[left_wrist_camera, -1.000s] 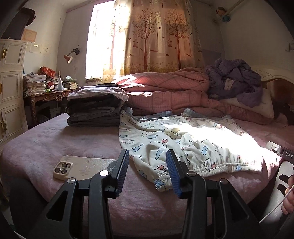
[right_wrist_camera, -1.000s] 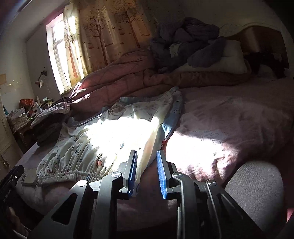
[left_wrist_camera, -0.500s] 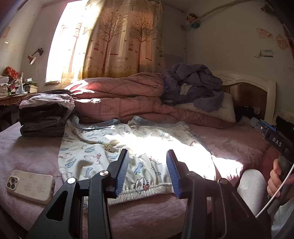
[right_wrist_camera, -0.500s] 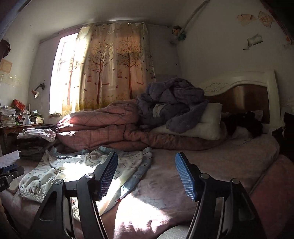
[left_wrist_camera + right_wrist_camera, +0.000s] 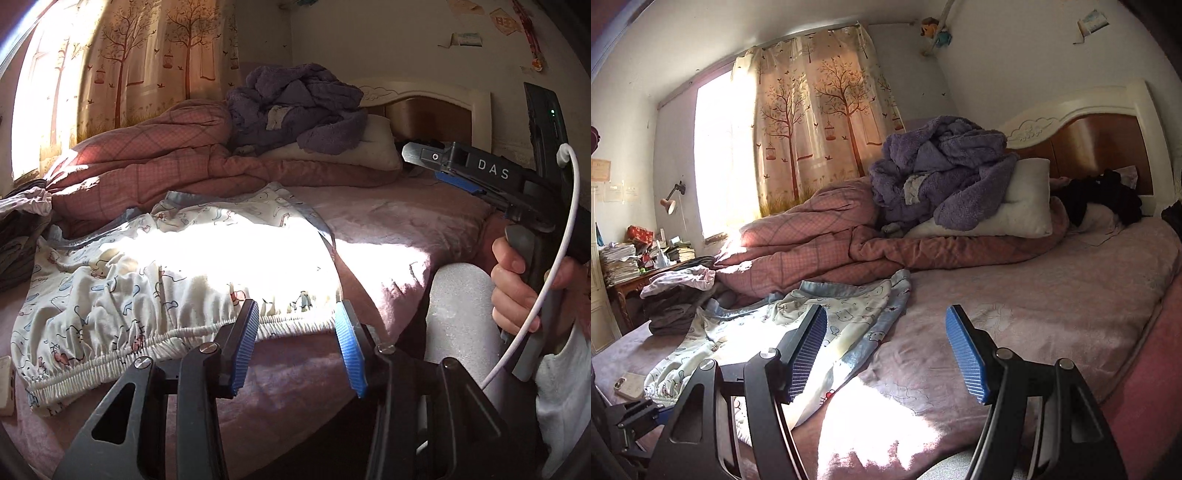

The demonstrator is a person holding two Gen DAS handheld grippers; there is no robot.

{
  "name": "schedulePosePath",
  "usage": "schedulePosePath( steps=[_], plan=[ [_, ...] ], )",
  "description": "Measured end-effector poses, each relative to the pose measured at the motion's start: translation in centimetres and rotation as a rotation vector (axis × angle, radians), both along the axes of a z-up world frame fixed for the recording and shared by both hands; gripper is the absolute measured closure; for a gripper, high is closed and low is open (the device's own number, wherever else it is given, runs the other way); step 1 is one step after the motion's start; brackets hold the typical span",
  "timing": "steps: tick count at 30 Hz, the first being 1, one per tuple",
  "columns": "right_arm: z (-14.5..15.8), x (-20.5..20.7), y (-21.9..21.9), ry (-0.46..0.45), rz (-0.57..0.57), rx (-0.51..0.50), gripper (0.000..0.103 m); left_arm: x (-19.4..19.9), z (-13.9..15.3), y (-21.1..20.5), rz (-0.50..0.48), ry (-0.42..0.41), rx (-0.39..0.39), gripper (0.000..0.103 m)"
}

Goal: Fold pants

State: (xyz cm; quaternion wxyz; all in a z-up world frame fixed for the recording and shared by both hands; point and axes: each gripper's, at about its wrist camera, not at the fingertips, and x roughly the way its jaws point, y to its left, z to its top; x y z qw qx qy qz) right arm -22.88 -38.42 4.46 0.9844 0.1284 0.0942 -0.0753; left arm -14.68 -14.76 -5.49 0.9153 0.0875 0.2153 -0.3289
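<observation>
Pants (image 5: 177, 273) lie spread flat, unfolded, near the bed (image 5: 388, 229) front edge; left gripper (image 5: 297, 347) and right gripper (image 5: 886, 354) both gape empty, no fold started

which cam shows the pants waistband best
The left wrist view: the elastic waistband of the pants runs across the foreground ahead of the open left gripper. The right wrist view catches only a bit of it at its left edge.
</observation>
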Motion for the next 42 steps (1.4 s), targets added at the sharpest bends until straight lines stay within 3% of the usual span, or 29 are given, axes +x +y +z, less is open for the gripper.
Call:
schedulePosePath(
  steps=[1,4,11,18,21,24,26,27,32,35,37,40,42],
  plan=[
    [-0.2,0.1,-0.2,0.003,0.005,0.015,0.035,0.2,-0.4,-0.5,0.006,0.019,0.008,0.087],
    [-0.8,0.2,-1.2,0.015,0.003,0.074,0.035,0.5,-1.0,-1.4,-0.02,0.064,0.003,0.094],
    [-1.4,0.9,-1.8,0.045,0.01,0.115,0.035,0.4,-1.7,-3.4,-0.029,0.024,0.068,0.093],
    [-1.5,0.6,-1.9,0.037,0.012,0.137,0.035,-0.5,-3.2,-5.2,-0.017,-0.08,0.19,0.075],
    [-1.6,0.6,-2.4,0.036,0.014,0.16,0.035,-0.6,-3.3,-5.7,0.004,-0.09,0.219,0.074],
    [-1.6,0.5,-2.6,0.036,0.007,0.17,0.035,-0.1,-3.1,-5.6,0.011,-0.063,0.206,0.072],
    [-1.6,0.5,-2.6,0.037,0.004,0.167,0.035,0.3,-3.0,-5.5,0.023,-0.057,0.203,0.081],
    [-1.7,0.6,-2.6,0.038,0.004,0.165,0.035,0.4,-3.0,-5.5,0.047,-0.069,0.212,0.092],
    [-1.8,0.7,-2.5,0.048,0.024,0.157,0.035,1.0,-2.2,-4.1,0.04,-0.014,0.142,0.095],
    [-1.8,0.8,-2.6,0.051,0.048,0.165,0.035,0.7,-1.0,-3.3,0.027,-0.026,0.122,0.095],
    [-1.6,1.6,-2.8,0.08,0.103,0.185,0.035,0.9,0.0,-2.8,0.029,0.0,0.101,0.095],
    [-0.3,4.2,-2.9,0.2,0.281,0.22,0.035,1.5,0.8,-2.2,0.044,0.041,0.091,0.095],
    [1.5,5.2,-3.6,0.14,0.361,0.251,0.035,1.6,1.4,-1.7,0.059,0.044,0.065,0.095]
  ],
)
